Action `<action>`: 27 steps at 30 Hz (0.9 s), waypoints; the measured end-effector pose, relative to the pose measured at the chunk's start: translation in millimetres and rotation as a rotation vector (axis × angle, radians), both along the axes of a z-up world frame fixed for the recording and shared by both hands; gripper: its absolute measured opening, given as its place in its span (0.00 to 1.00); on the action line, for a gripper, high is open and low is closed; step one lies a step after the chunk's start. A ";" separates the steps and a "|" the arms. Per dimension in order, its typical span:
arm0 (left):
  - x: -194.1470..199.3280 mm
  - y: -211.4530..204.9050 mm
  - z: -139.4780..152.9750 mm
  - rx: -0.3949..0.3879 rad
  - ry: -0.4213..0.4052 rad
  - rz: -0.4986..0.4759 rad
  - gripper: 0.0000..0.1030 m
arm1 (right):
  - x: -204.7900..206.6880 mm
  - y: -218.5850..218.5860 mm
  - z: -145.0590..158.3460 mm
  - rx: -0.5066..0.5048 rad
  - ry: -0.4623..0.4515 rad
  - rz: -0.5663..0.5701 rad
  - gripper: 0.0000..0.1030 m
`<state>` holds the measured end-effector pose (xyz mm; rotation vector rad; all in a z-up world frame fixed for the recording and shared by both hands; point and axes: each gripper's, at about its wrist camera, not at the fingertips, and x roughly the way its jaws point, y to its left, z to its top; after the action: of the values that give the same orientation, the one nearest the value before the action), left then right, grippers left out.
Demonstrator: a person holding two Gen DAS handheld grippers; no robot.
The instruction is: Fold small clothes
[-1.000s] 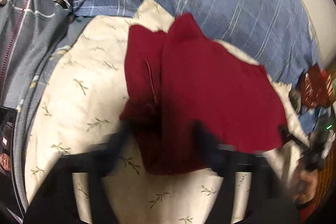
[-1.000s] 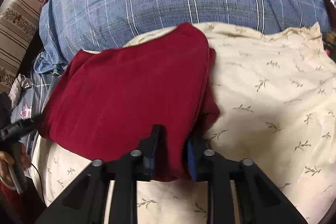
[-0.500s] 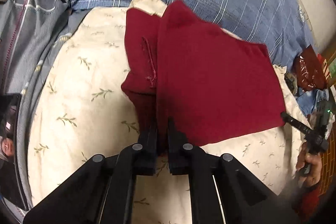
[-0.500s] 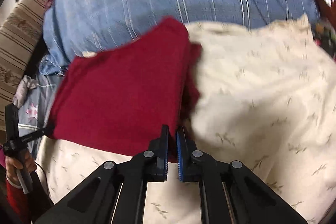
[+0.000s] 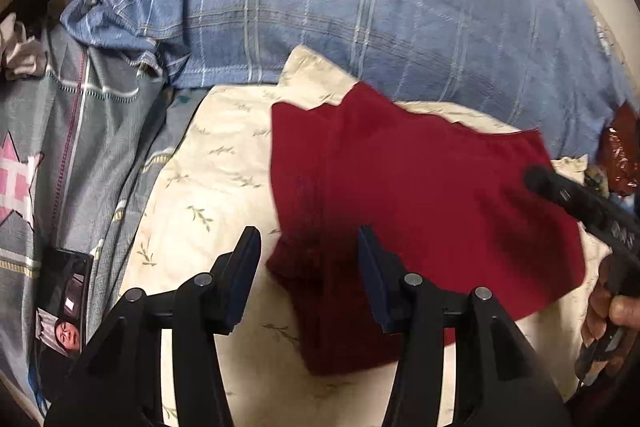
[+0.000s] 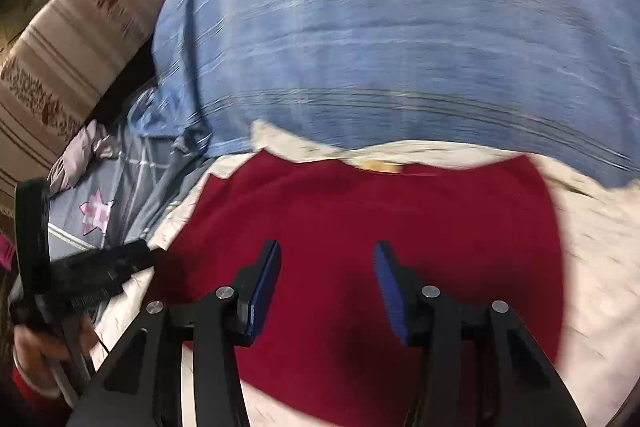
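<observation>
The dark red garment (image 5: 420, 211) lies in the middle of the left wrist view, on the cream leaf-print cloth (image 5: 208, 187), already doubled over: a second layer shows along its left edge, so at least one fold looks done. Whether another fold or only smoothing is left cannot be judged, since what kind of garment it is stays unclear. The left gripper (image 5: 308, 275) sits at the lower centre of its frame with jaws that have just been opening; they stand spread on either side of the garment's near corner, the pads not pressing on it. The right gripper (image 6: 326, 287), at the lower centre of its own frame, has also just been opening and hangs spread over the red cloth, holding nothing. The right wrist view is badly smeared, so the blue plaid bedding (image 6: 400, 67) across its top and the garment's far edge are hard to read. The garment's near edge is hidden behind both grippers, and the phone (image 5: 60, 303) at lower left is partly cut off.
</observation>
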<state>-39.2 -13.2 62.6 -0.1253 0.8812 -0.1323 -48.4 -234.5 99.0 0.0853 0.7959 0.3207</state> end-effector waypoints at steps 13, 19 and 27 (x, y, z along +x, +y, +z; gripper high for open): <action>10.5 3.2 -16.5 0.016 0.016 -0.010 0.58 | 91.0 99.2 -48.8 -0.088 0.131 0.094 0.45; 13.3 3.0 -22.8 0.025 0.016 -0.010 0.63 | 112.5 113.8 -63.5 -0.058 0.160 0.101 0.44; 12.4 7.7 -25.0 -0.014 0.023 0.002 0.66 | 101.0 86.0 -30.8 0.055 0.124 0.076 0.50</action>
<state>-26.8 -5.5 37.6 -0.1414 0.9029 -0.1351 52.6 -148.5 68.3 0.1273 0.9153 0.4125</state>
